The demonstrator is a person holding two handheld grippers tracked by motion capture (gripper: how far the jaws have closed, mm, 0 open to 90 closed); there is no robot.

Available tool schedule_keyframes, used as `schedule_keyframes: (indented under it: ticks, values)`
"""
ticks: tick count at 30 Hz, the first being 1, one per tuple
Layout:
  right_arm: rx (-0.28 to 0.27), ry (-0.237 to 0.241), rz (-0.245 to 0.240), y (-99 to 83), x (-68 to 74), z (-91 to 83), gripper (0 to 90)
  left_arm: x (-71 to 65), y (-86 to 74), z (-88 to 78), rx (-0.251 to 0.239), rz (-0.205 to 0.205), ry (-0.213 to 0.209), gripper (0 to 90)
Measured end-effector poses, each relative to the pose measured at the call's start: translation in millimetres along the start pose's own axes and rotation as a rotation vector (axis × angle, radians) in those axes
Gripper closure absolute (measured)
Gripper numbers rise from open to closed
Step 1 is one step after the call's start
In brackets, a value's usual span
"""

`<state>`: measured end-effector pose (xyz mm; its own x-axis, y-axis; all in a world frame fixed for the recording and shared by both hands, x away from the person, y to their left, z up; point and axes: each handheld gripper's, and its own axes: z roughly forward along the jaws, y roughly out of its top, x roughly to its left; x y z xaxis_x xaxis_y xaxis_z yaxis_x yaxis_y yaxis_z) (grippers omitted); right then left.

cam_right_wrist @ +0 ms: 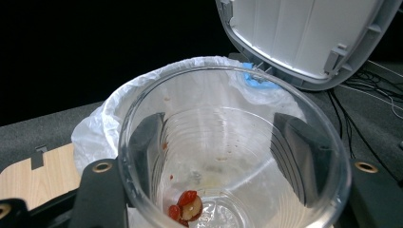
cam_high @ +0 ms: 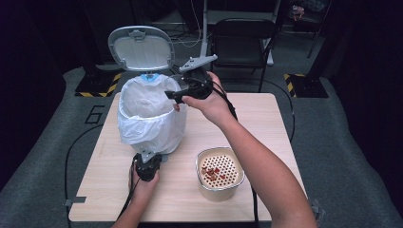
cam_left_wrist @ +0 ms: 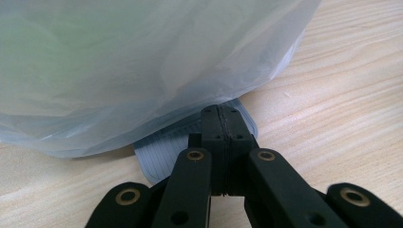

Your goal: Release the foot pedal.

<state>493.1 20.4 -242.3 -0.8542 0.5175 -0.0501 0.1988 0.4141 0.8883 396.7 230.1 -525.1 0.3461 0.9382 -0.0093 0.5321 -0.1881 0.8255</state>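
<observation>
My right gripper [cam_right_wrist: 218, 156] has its jaws clamped on the outside of a clear ribbed plastic cup [cam_right_wrist: 228, 142], one black jaw showing through each side of the wall; in the high view that gripper [cam_high: 177, 95] sits at the near right rim of the bin, though I cannot make the cup out there. At the bottom of the cup lie a few red and pale food scraps [cam_right_wrist: 186, 205], with small red smears up the wall. Beyond the cup's mouth is the small bin lined with a white plastic bag [cam_right_wrist: 95, 128], the bag folded over the rim and hanging down the outside, and behind it stands the bin's grey oval lid [cam_right_wrist: 304, 38], raised upright. I cannot see anything inside the bin [cam_high: 145, 111] from above beyond the white liner. My left gripper [cam_left_wrist: 222, 124] is fully closed with nothing between its jaws, its tips resting on the ribbed grey pedal [cam_left_wrist: 164, 152] that sticks out from under the bag at the bin's base; most of the pedal is hidden by the bag and the jaws. In the high view this gripper [cam_high: 146, 164] sits right against the bin's near foot. To its right, well apart, a beige round bowl with a perforated insert [cam_high: 219, 175] stands on the light wooden table [cam_high: 266, 123], holding more red scraps [cam_high: 211, 172].
</observation>
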Motion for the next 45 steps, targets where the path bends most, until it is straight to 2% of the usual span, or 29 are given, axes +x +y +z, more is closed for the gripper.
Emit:
schedule_keyframes:
  ticks: [13, 18, 24, 28, 32, 34, 36, 37, 39, 40, 41, 43, 45]
  values:
    - [0.004, -0.011, -0.007, 17.6, 3.7, 16.4, 36.9, 0.0, 0.0, 0.3, -0.005, -0.006, 0.000, 89.8]
    - [0.028, -0.019, 0.000, 23.8, 5.5, 33.2, 36.5, 0.4, 0.0, 0.1, -0.003, -0.005, 0.000, 89.8]
    - [0.029, -0.016, 0.001, 26.8, 7.1, 45.2, 36.1, 0.5, 0.0, 0.0, -0.002, -0.005, 0.000, 89.8]
    - [0.034, -0.012, 0.002, 30.0, 10.3, 57.1, 35.0, 0.6, 0.0, -0.3, 0.001, -0.005, -0.004, 89.7]
    - [0.048, -0.019, -0.003, 32.2, 14.6, 76.4, 32.5, 0.8, -0.1, -0.3, 0.000, -0.005, -0.005, 89.7]
    - [0.048, -0.024, -0.001, 32.2, 15.3, 78.9, 31.8, 0.7, -0.2, -0.2, -0.003, -0.007, -0.004, 89.8]
    - [0.037, -0.042, 0.007, 32.1, 17.0, 85.6, 28.7, 1.1, -0.2, -0.5, 0.001, -0.007, -0.008, 89.8]
    - [0.021, -0.074, 0.005, 31.3, 19.5, 90.8, 14.2, 1.5, -0.1, -1.3, 0.003, 0.001, -0.002, 89.8]
    - [0.033, -0.062, 0.039, 30.7, 20.4, 95.8, 4.8, 1.2, -0.2, -1.2, 0.002, 0.001, -0.001, 89.7]
    - [0.033, -0.062, 0.039, 30.7, 20.4, 95.8, 4.8, 1.2, -0.2, -1.2, 0.002, 0.001, -0.001, 89.8]
    - [0.041, -0.056, 0.045, 30.1, 21.7, 97.8, 0.8, 1.4, -0.3, -1.2, 0.002, 0.001, -0.002, 89.8]
    - [0.060, -0.072, 0.009, 28.2, 25.5, 99.2, 0.0, 1.7, -0.3, -1.2, 0.002, -0.001, -0.003, 89.8]
    - [0.057, -0.065, -0.002, 27.6, 26.9, 95.8, 0.0, 1.1, -0.7, -0.5, -0.004, -0.012, -0.011, 89.7]
